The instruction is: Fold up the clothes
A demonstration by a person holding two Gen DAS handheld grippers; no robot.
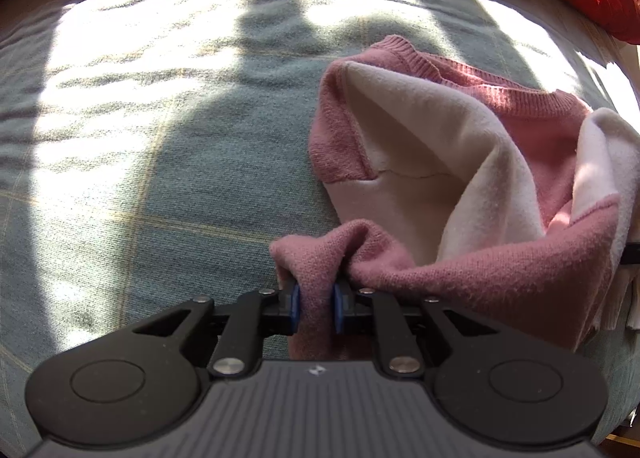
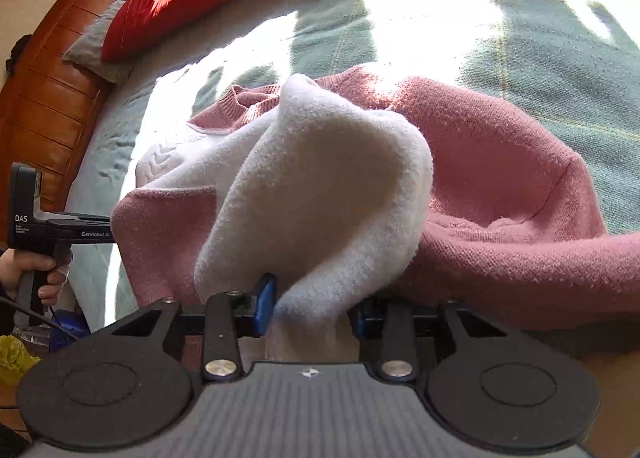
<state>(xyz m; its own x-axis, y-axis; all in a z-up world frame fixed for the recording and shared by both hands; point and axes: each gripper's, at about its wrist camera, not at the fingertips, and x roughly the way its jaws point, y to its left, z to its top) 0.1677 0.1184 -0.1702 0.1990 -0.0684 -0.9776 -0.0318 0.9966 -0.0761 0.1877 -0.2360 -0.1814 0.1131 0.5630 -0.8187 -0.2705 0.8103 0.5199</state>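
A fuzzy pink-and-white knit sweater point(image 1: 460, 161) lies rumpled on the green checked bed point(image 1: 160, 177). Left gripper point(image 1: 316, 308) jaws pinch pink hem; right gripper point(image 2: 310, 308) jaws pinch white knit.

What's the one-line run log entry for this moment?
left gripper: shut on pink part of sweater | right gripper: shut on white part | sweater: bunched on green blanket | fold: unfinished

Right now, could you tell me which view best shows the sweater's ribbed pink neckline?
The left wrist view: the ribbed pink neckline curves unobstructed across the sweater. In the right wrist view, only a short stretch peeks out behind white fabric.
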